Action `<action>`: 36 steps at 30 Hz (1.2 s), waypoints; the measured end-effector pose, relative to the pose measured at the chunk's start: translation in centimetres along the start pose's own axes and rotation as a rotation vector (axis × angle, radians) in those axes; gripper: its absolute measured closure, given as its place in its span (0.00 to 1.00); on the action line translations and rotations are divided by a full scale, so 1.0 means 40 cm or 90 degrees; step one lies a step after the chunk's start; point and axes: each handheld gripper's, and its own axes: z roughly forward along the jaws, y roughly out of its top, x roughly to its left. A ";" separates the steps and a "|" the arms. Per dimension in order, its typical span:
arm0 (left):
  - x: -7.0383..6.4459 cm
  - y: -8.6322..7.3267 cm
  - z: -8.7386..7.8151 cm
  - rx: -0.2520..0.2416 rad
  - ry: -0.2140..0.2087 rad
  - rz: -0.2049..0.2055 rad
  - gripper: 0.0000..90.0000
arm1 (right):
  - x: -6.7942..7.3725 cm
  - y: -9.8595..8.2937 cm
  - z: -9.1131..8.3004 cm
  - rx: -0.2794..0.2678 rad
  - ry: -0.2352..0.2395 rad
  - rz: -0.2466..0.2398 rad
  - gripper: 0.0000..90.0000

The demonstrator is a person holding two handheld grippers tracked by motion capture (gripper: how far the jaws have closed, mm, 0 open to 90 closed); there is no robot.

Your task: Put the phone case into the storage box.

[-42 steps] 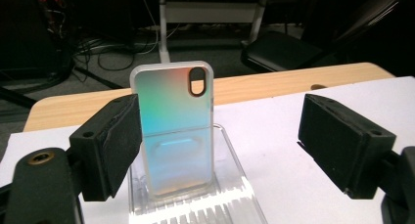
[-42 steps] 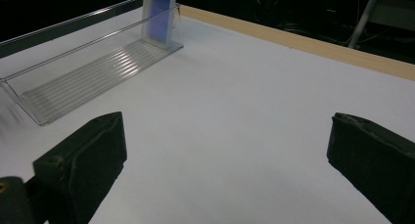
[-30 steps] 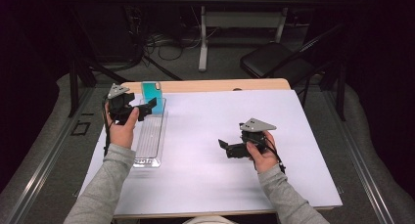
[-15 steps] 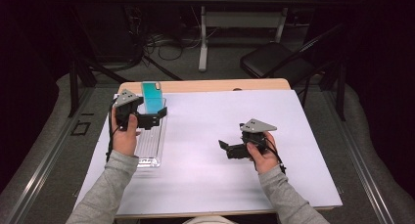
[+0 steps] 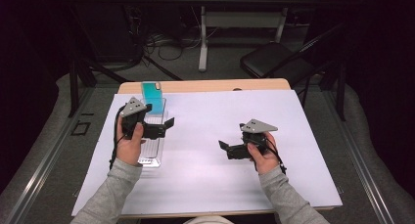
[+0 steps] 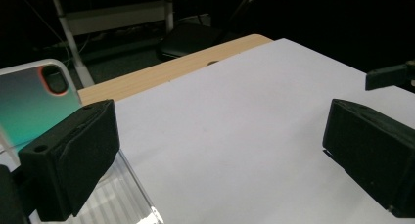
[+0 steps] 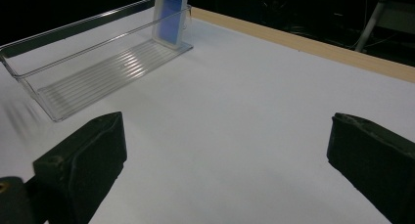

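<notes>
The person wears a light grey long-sleeved top with ribbed cuffs, and both sleeves reach the wrists. The left gripper [image 5: 169, 123] is a black, blocky tool with a grey three-cornered plate [image 5: 133, 107] on top, marked by small dark screw holes. A thin black cable [image 5: 115, 136] trails from it along the forearm. The right gripper [image 5: 223, 146] has the same black body, grey plate and looping black cable. The fingers [image 6: 73, 155] are thick, matte black rectangular pads with rounded edges; one shows a small round hole near its corner.

Phone case [image 6: 29, 104] cut off by the left gripper view's edge, lower part behind a jaw.
</notes>
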 end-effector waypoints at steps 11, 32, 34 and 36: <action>-0.019 -0.015 0.001 -0.002 -0.012 0.006 0.00 | 0.000 0.002 -0.007 -0.008 -0.004 0.000 0.01; -0.017 -0.057 -0.066 -0.016 -0.022 0.011 0.01 | 0.010 0.010 -0.075 -0.019 -0.011 -0.013 0.01; -0.018 -0.065 -0.072 -0.020 -0.021 0.012 0.01 | 0.011 0.009 -0.090 -0.020 -0.013 -0.018 0.01; -0.021 -0.072 -0.078 -0.020 -0.022 0.018 0.01 | 0.013 0.007 -0.105 -0.021 -0.014 -0.020 0.01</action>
